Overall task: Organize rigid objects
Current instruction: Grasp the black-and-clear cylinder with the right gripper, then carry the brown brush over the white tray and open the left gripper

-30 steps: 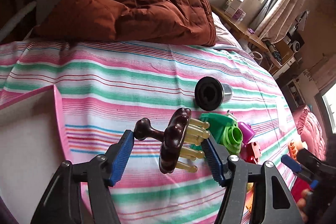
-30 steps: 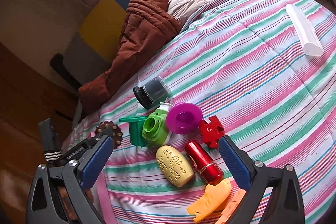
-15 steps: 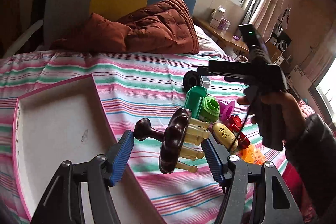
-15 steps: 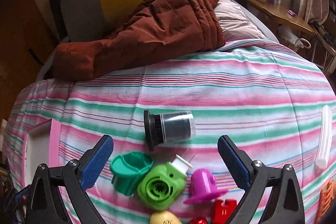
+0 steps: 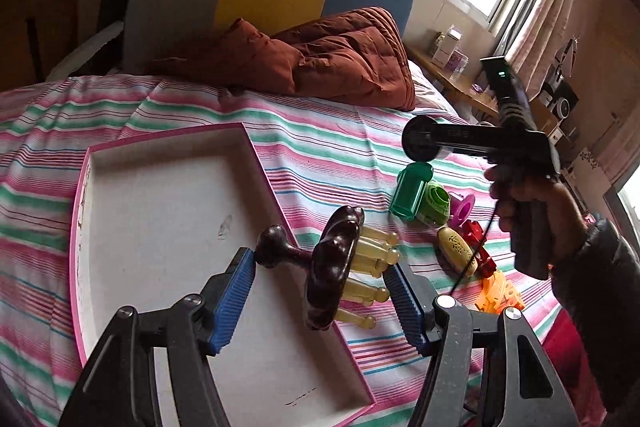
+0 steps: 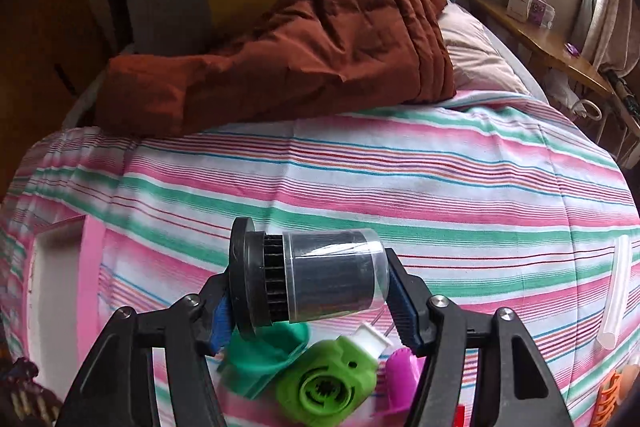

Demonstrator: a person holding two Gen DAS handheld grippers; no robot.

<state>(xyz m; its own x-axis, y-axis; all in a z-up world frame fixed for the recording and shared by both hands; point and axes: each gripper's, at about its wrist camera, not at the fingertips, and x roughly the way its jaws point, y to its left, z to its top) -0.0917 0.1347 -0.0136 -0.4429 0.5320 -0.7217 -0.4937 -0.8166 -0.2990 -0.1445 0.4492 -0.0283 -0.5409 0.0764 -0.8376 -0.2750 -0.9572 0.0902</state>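
My left gripper [image 5: 322, 287] is shut on a dark brown massager with yellow pegs [image 5: 332, 267] and holds it over the right edge of the pink-rimmed white tray [image 5: 168, 219]. My right gripper [image 6: 310, 297] is shut on a black cylinder with a clear cap [image 6: 308, 283], lifted above the striped bed; the cylinder also shows in the left wrist view [image 5: 422, 143]. Under it lie a teal cup [image 6: 268, 359], a green toy camera [image 6: 326, 381] and a magenta funnel [image 6: 402, 373].
A rust-brown quilt [image 6: 288, 47] lies at the head of the bed. A gold oval case [image 5: 456, 251], red pieces [image 5: 478, 239] and orange pieces [image 5: 498, 293] lie right of the tray. A white tube [image 6: 614, 291] lies at the bed's right.
My right gripper went forward over the black cylinder, shut on it and lifted it. My left gripper carried the massager back and left, over the tray's edge.
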